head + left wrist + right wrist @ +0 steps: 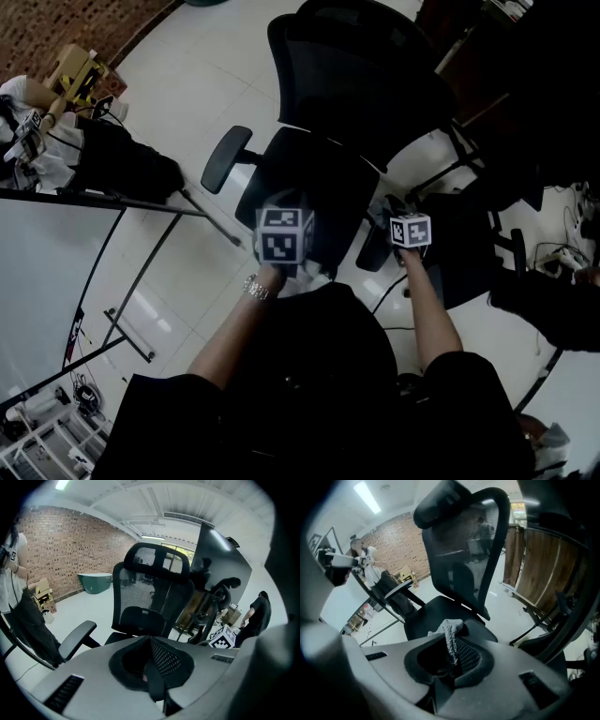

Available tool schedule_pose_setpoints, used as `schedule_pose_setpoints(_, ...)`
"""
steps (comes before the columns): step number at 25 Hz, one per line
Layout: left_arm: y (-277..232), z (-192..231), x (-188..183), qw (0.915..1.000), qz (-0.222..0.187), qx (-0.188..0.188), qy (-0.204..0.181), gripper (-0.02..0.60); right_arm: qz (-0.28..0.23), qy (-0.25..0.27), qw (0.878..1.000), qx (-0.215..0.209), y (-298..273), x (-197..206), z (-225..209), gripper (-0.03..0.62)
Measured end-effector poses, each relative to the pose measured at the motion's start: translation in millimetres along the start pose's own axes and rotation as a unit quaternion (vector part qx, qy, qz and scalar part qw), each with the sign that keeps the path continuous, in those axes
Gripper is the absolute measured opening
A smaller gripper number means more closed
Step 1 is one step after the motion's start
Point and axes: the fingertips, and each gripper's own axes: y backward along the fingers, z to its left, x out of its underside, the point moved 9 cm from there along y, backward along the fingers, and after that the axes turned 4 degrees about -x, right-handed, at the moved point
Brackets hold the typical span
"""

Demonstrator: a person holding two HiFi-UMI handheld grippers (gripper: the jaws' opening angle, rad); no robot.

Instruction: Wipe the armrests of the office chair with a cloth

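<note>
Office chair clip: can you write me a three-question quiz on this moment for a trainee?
1. True or false: the cloth is clamped in the left gripper.
2. In the left gripper view, which part of the office chair shows at lower left? A) an armrest B) a wheel C) the headrest
3. Fill in: the left gripper's jaws are ____, with nothing seen between them.

Key: 1 false, the right gripper holds it; 2 A; 3 together.
</note>
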Motion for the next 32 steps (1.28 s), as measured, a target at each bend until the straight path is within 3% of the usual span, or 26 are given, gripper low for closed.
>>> schedule_pose_setpoints(5,2.0,-0.3,2.4,1.0000,-0.002,-0.001,-0.002,0.006,0.038,0.076,0.996,-0.017,7.7,38.4,47.2,0.035)
schedule_pose_setpoints(10,5.6,3.6,12.0,1.0000,0.000,-0.003,0.009,0.006,0.093,0.147,0.983,-0.063,21.8,85.3,106.0,0.035)
schedule_pose_setpoints(14,8.7,10.9,11.0,0.9998,-0.008,-0.008,0.016,0.006,0.085,0.183,0.975,-0.097,36.9,73.0,116.9,0.035)
schedule_pose_setpoints(17,11.6,14.9,8.7,0.9996,-0.012,-0.014,0.020,0.006,0.025,0.148,0.986,-0.066,42.9,25.3,76.3,0.035)
schedule_pose_setpoints(21,14.2,15.7,8.4,0.9996,-0.010,-0.016,0.018,0.006,-0.044,0.038,0.998,-0.027,41.0,-40.0,2.4,0.035)
schedule_pose_setpoints(25,17.7,17.0,9.9,0.9996,-0.008,-0.020,0.017,0.006,-0.044,-0.030,0.999,0.003,19.7,-53.0,-39.0,0.035)
schedule_pose_setpoints(29,19.5,20.8,9.9,0.9995,-0.006,-0.027,0.016,0.006,0.003,0.012,0.999,0.038,3.9,-20.3,-31.5,0.035)
schedule_pose_setpoints(32,16.4,22.1,9.6,0.9995,-0.004,-0.027,0.016,0.006,0.016,0.049,0.998,0.039,9.8,14.2,-4.3,0.035)
